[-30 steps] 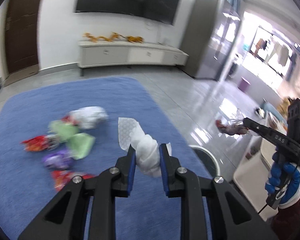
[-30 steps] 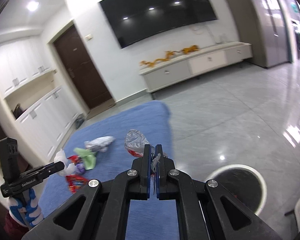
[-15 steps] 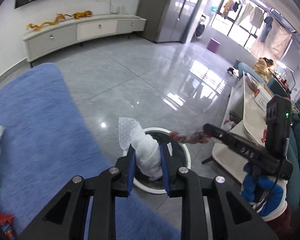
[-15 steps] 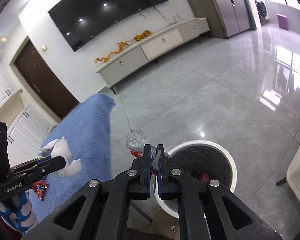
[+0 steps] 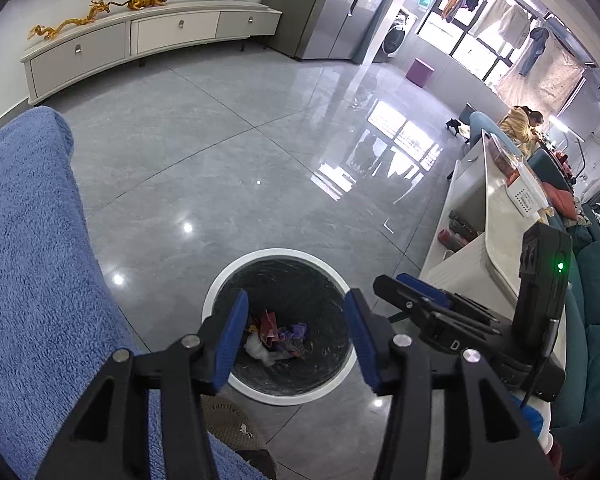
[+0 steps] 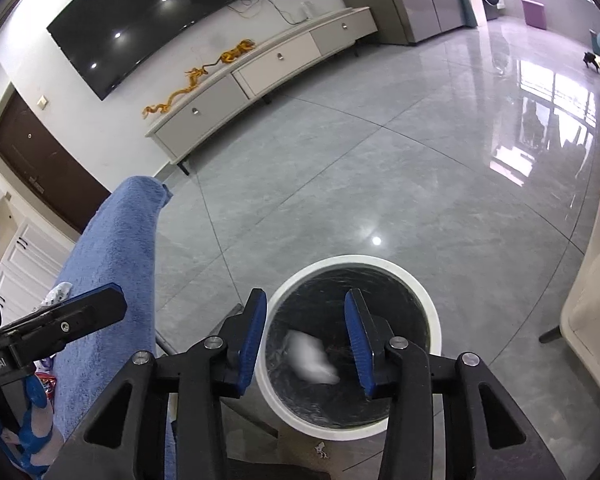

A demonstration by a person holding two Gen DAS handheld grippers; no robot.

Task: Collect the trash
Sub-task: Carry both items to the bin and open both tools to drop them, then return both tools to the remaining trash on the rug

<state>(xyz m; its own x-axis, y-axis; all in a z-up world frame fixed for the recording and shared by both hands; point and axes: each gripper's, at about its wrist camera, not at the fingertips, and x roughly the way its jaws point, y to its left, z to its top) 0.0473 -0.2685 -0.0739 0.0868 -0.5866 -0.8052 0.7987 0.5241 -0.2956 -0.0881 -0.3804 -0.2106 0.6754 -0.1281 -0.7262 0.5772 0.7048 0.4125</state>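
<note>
Both grippers are held right over the trash bin (image 5: 216, 296), a round bin with a white rim and a dark liner, standing on the glossy grey tile floor (image 5: 228, 160). The left gripper (image 5: 296, 336) is spread wide open, blue pads well apart, with nothing caught between them. Same story for the right gripper (image 6: 306, 338): jaws wide open and nothing held. Down at the bottom of the bin, a small heap of trash (image 5: 278, 336) can be seen in the left wrist view, made up of a white crumpled bit, something red and something purple. In the right wrist view a white wad (image 6: 310, 356) is seen inside the bin's opening, badly blurred, so whether it's lying on the bottom or in mid-air can't be told. The blue towel-covered surface (image 5: 28, 272) is just left of the bin, and a couple of wrappers (image 6: 48, 376) are glimpsed on it near the left edge of the right wrist view, mostly hidden behind the other gripper. Across the room, a long white TV cabinet (image 6: 268, 68) is set against the far wall with gold dragon ornaments (image 6: 198, 76) on top and a big dark TV (image 6: 160, 12) mounted above it.
</note>
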